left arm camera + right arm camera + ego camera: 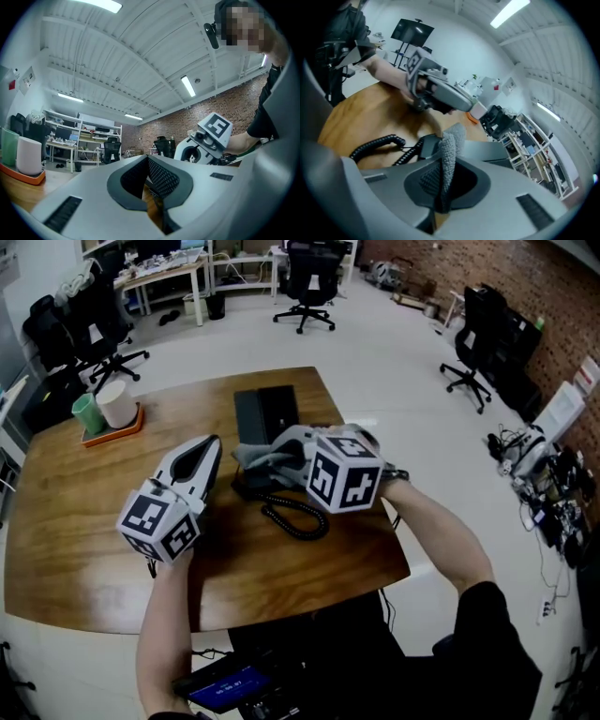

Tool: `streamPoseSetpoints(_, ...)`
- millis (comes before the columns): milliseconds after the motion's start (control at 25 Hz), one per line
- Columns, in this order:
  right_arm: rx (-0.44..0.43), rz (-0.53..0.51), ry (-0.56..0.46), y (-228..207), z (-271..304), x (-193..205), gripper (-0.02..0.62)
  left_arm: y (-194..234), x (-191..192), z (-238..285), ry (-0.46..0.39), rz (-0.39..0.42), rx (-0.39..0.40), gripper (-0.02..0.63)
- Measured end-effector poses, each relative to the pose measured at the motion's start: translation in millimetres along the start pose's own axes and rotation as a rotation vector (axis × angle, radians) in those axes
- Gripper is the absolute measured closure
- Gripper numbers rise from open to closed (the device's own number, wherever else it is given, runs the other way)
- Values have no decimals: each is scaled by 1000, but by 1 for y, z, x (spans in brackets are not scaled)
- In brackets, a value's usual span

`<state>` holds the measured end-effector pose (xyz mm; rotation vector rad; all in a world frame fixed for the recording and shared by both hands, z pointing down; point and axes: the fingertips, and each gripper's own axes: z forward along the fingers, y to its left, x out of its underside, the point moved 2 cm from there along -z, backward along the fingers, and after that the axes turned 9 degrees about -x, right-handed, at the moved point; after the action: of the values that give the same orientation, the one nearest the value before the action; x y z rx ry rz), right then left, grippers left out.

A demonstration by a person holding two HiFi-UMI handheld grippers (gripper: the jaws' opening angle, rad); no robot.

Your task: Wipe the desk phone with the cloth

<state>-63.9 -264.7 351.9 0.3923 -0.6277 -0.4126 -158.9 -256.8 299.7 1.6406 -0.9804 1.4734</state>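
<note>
Phone [267, 416]: in the head view it lies black and flat on the wooden worktop [84, 521], its long axis running straight away from the person and its coiled cord [298, 515] trailing off the near end. It looks rigid and heavy enough to stay put under light strokes, though the handset and cord would probably shift if snagged. The right gripper [274, 457] reaches over the phone's near end, holding the grey cloth [248, 457] there. The left gripper [214, 442] sits just left of the phone and touches nothing. A tray of cups [112, 420] stands well to the phone's left.

In the left gripper view, its jaws are brought together with nothing between them, and only bare wood shows beneath.

In the right gripper view, the jaws are clamped on the cloth, pinched at a fold so that a loose flap stands up past the tips. The cloth is soft, knobbly and limp, so the grip is best kept near a bunched edge, leaving enough free to drag flat. The phone's dark near end and the cord lie just beyond the cloth.
</note>
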Motion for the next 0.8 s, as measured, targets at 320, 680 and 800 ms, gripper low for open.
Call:
streamPoseSetpoints(320, -107, -74, 23, 19, -13, -4, 569, -1, 1, 0, 1, -2, 2, 617)
streamPoseSetpoints(680, 378, 312, -61, -153, -20, 36, 569, -2, 1, -1, -2, -12, 3, 617)
streamPoseSetpoints(800, 368, 291, -33, -152, -10, 43, 571, -6, 1, -2, 0, -10, 3, 617)
